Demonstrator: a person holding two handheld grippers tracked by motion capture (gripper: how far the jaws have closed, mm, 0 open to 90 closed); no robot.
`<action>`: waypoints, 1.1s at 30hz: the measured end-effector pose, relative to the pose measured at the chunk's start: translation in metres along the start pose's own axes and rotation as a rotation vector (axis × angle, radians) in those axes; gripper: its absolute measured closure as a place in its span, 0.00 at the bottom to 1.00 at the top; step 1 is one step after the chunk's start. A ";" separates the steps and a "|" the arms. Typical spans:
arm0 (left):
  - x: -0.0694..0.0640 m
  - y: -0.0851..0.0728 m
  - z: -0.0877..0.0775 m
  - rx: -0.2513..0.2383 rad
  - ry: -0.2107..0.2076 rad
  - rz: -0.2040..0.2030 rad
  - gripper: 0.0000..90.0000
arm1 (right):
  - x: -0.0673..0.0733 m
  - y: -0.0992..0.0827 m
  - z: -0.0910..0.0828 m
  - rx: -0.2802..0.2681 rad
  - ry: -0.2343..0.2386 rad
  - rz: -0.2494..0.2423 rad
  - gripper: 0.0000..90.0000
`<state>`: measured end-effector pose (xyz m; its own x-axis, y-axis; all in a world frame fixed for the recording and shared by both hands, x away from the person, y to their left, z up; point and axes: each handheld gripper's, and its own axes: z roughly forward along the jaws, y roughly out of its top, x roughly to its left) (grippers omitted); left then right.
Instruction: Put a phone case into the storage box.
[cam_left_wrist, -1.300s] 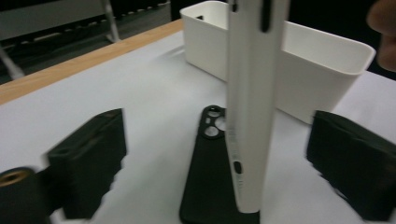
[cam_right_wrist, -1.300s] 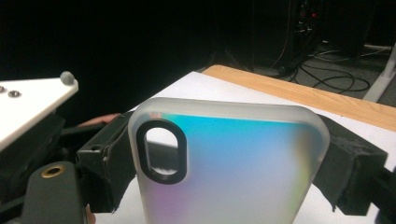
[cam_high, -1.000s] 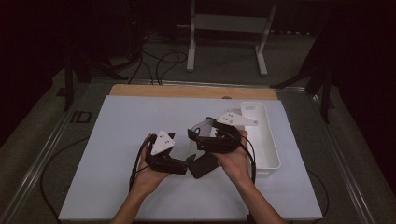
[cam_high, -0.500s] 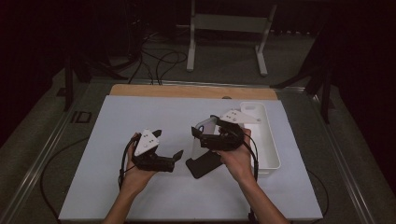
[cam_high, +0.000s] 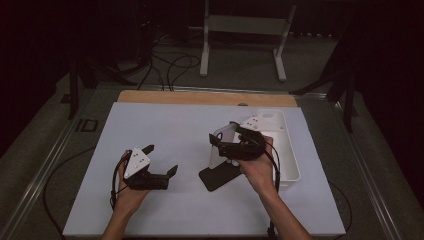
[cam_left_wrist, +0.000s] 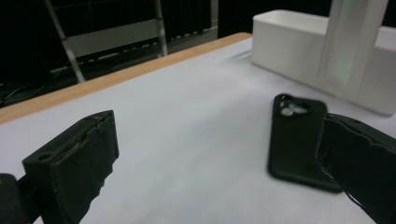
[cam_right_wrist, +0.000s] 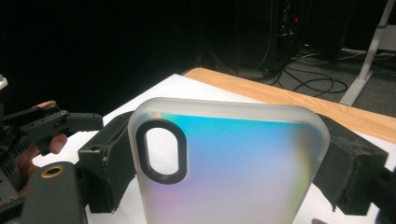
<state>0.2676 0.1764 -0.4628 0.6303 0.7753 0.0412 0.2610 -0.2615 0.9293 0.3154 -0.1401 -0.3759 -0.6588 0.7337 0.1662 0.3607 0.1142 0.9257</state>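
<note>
Pinching a frosted phone case (cam_right_wrist: 224, 163) upright by its long edges, the right gripper (cam_high: 227, 142) holds it above the bench (cam_high: 175, 125). Left gripper (cam_high: 162, 160) is spread, empty; a black phone case (cam_left_wrist: 294, 140) lies flat just right of it (near end cut off), beside the white bin (cam_high: 290, 150).

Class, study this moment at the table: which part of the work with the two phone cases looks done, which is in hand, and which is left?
Done: the black phone case lies flat on the white table, free of both grippers. In hand: the right gripper is shut on the translucent phone case, holding it upright. Left, likely: putting the cases into the white bin; the left gripper is open, jaws toward the black case.
</note>
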 end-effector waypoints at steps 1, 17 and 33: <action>0.001 -0.003 -0.002 -0.004 -0.001 0.000 0.00 | -0.001 0.000 0.000 -0.003 -0.001 0.003 0.19; 0.012 -0.027 -0.014 -0.016 0.089 0.007 0.00 | -0.007 0.006 -0.001 -0.004 -0.024 -0.014 0.19; 0.016 -0.032 -0.017 -0.016 0.121 -0.008 0.00 | -0.028 0.022 0.002 -0.007 -0.081 -0.022 0.19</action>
<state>0.2572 0.2073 -0.4862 0.5348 0.8415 0.0769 0.2536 -0.2466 0.9354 0.3431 -0.1568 -0.3611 -0.6108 0.7829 0.1180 0.3419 0.1264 0.9312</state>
